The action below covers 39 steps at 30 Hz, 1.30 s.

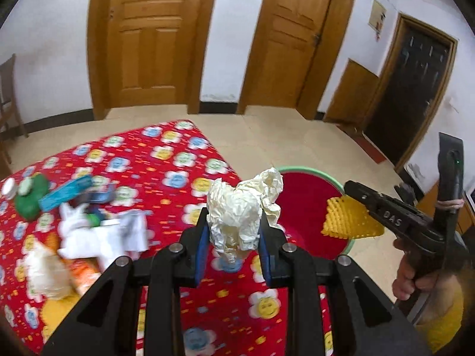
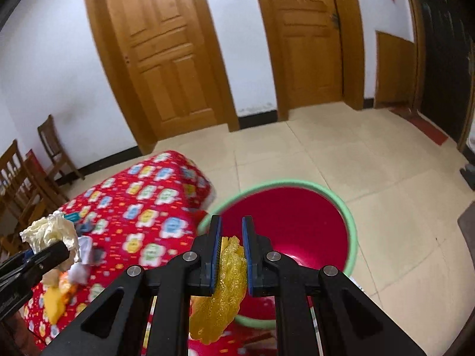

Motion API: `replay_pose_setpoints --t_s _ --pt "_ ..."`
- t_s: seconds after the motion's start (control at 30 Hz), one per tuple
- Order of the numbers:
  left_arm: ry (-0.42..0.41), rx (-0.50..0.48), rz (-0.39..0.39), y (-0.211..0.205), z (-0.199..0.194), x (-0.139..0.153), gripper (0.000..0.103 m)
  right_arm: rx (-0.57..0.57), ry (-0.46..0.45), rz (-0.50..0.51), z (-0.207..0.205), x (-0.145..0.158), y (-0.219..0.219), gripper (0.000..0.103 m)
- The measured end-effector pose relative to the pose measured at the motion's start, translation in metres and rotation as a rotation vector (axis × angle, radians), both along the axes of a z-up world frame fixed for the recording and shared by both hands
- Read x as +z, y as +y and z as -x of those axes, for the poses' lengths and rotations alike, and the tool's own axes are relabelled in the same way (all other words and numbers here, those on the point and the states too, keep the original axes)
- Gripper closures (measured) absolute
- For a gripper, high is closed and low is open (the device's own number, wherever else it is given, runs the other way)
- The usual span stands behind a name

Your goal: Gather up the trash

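My left gripper (image 1: 233,219) is shut on a crumpled cream paper ball (image 1: 240,210), held above the red patterned table near its right edge. The same paper ball (image 2: 52,231) shows at the left of the right wrist view. My right gripper (image 2: 231,228) is shut on a yellow mesh scrap (image 2: 225,279), which hangs below the pads. That yellow scrap (image 1: 350,219) hovers over the red bucket (image 1: 302,201) with a green rim. The bucket (image 2: 291,219) stands on the floor just right of the table, right under the right gripper.
Several bits of trash lie on the red tablecloth (image 1: 166,160): white wrappers (image 1: 98,234), a teal box (image 1: 65,192), a green lid (image 1: 29,198), orange packets (image 1: 83,276). Wooden chairs (image 2: 26,178) stand at the left. Two wooden doors (image 1: 151,38) face a tiled floor (image 2: 371,163).
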State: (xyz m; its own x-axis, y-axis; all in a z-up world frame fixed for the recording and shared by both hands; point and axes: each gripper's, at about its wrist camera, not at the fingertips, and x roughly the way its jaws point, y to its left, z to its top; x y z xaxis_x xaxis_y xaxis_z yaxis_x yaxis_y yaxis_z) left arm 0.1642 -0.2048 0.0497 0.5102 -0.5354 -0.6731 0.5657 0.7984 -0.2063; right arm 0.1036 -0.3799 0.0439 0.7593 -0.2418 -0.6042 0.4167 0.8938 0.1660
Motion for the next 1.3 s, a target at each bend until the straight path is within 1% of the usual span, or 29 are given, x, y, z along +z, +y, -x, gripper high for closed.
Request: replay_pose_setpoints --t_s 0.1,0.2,0.3,0.33,0.4,0.47,0.5,0.53,0.67,0.77,0.87,1.0,1.1,1.2,1.3 --pt "0.022 -0.030 -0.018 -0.026 -0.004 -0.012 0.075 -0.020 0.020 -0.025 -0.001 -0.015 -0.020 0.087" --pt "0.025 -0.057 -0.035 -0.048 -0.008 -0.022 0.075 -0.027 0.031 -0.040 -0.003 -0.026 -0.034 0.086" --pt "0.022 -0.083 -0.053 -0.069 -0.012 -0.030 0.074 -0.038 0.034 -0.066 -0.005 -0.036 -0.046 0.072" --pt "0.025 -0.093 -0.056 -0.075 -0.014 -0.032 0.074 -0.044 0.031 -0.073 -0.005 -0.038 -0.049 0.069" --pt "0.036 -0.117 -0.059 -0.087 -0.017 -0.036 0.073 -0.053 0.028 -0.088 -0.003 -0.042 -0.057 0.067" --pt "0.040 -0.133 -0.064 -0.097 -0.019 -0.040 0.073 -0.064 0.019 -0.096 0.001 -0.042 -0.062 0.060" --pt "0.040 -0.142 -0.067 -0.102 -0.020 -0.041 0.069 -0.068 0.013 -0.098 0.004 -0.042 -0.064 0.056" --pt "0.042 -0.149 -0.071 -0.106 -0.022 -0.043 0.068 -0.072 0.009 -0.100 0.006 -0.041 -0.066 0.055" --pt "0.049 -0.172 -0.076 -0.116 -0.025 -0.045 0.057 -0.087 -0.007 -0.107 0.015 -0.039 -0.071 0.054" --pt "0.030 -0.172 -0.081 -0.118 -0.021 -0.043 0.056 -0.094 -0.020 -0.115 0.019 -0.036 -0.072 0.053" --pt "0.033 -0.168 -0.082 -0.115 -0.019 -0.040 0.056 -0.096 -0.031 -0.119 0.022 -0.032 -0.072 0.053" --pt "0.040 -0.152 -0.070 -0.105 -0.014 -0.033 0.056 -0.088 -0.037 -0.118 0.025 -0.027 -0.066 0.048" --pt "0.037 -0.129 -0.066 -0.091 -0.008 -0.027 0.056 -0.078 -0.038 -0.114 0.028 -0.021 -0.059 0.047" --pt "0.036 -0.102 -0.059 -0.076 -0.003 -0.021 0.056 -0.071 -0.035 -0.126 0.033 -0.016 -0.051 0.044" --pt "0.034 -0.069 -0.049 -0.057 0.000 -0.017 0.056 -0.057 -0.054 -0.131 0.038 -0.010 -0.041 0.044"
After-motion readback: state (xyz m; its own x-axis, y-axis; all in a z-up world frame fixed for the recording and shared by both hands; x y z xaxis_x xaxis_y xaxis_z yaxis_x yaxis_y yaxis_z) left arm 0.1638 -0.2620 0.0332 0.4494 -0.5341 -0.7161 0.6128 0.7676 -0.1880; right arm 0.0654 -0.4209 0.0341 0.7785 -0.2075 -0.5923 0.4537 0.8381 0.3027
